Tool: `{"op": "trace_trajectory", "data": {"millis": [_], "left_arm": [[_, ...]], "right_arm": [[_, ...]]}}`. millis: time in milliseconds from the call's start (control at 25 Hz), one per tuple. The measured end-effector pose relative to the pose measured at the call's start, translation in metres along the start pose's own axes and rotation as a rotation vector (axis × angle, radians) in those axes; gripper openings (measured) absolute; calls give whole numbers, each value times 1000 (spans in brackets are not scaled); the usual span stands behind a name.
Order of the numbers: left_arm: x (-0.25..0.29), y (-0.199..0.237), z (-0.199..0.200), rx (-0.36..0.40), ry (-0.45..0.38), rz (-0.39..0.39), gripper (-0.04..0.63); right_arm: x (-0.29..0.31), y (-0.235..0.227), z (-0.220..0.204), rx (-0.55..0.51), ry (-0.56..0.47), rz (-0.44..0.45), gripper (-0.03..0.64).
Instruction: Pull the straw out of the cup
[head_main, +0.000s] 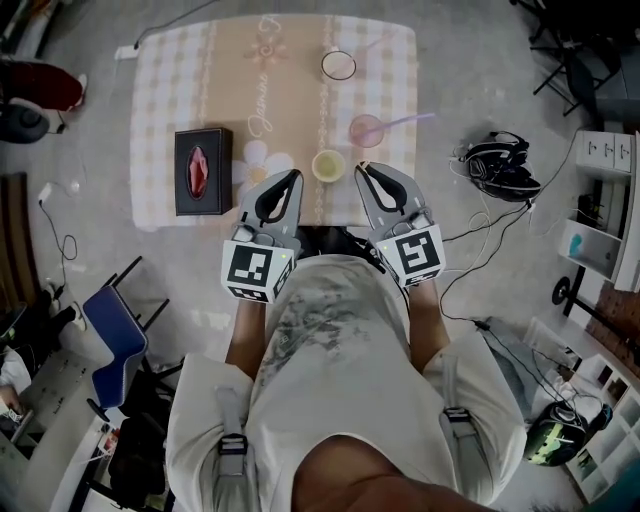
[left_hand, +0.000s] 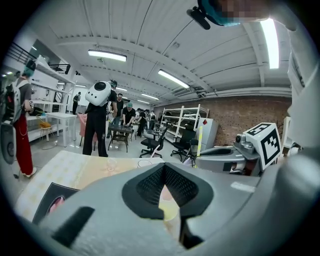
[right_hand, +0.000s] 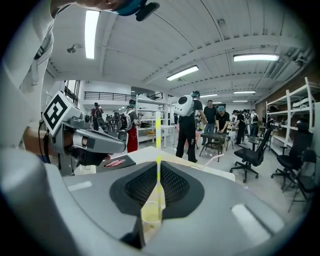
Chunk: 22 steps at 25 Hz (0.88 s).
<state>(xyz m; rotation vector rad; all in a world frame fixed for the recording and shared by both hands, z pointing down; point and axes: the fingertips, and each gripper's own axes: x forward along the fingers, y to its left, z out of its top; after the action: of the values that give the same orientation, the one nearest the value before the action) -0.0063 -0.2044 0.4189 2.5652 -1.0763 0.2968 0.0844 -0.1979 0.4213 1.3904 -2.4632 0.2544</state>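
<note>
At the near edge of the tabletop (head_main: 180, 100), under a checked cloth, a person stands with a tool in each hand; both point out over the cloth, tilted slightly down.

Right claw (head_main: 361, 168): closed on the yellow straw (right_hand: 158, 145); the pads pinch it low on its length, and it stands upright above the tips; the same straw shows beside that claw from the left gripper view (left_hand: 200, 140).

Yellow cup (head_main: 328, 165): upright on the cloth, between the two claw tips, nearer the right one; in the right gripper view it sits just below the pinch (right_hand: 151, 212); the straw's lower end runs down toward it, and I cannot tell whether that end is clear of the rim.

Left claw (head_main: 296, 176): tips together, nothing between them; apart from the yellow cup, which shows beyond its closed tips (left_hand: 167, 207).

Further out on the cloth: a pink cup (head_main: 366, 130) with a purple straw (head_main: 405, 120) leaning right; a clear cup (head_main: 338, 65) near the far edge; a black tissue box (head_main: 203, 171) well to the left.
</note>
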Motion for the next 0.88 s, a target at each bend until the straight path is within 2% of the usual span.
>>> {"op": "trace_trajectory", "data": {"millis": [880], "left_arm": [[-17, -16, 6, 38, -12, -35, 3]], "right_arm": [[-25, 13, 16, -5, -44, -13, 28]]}}
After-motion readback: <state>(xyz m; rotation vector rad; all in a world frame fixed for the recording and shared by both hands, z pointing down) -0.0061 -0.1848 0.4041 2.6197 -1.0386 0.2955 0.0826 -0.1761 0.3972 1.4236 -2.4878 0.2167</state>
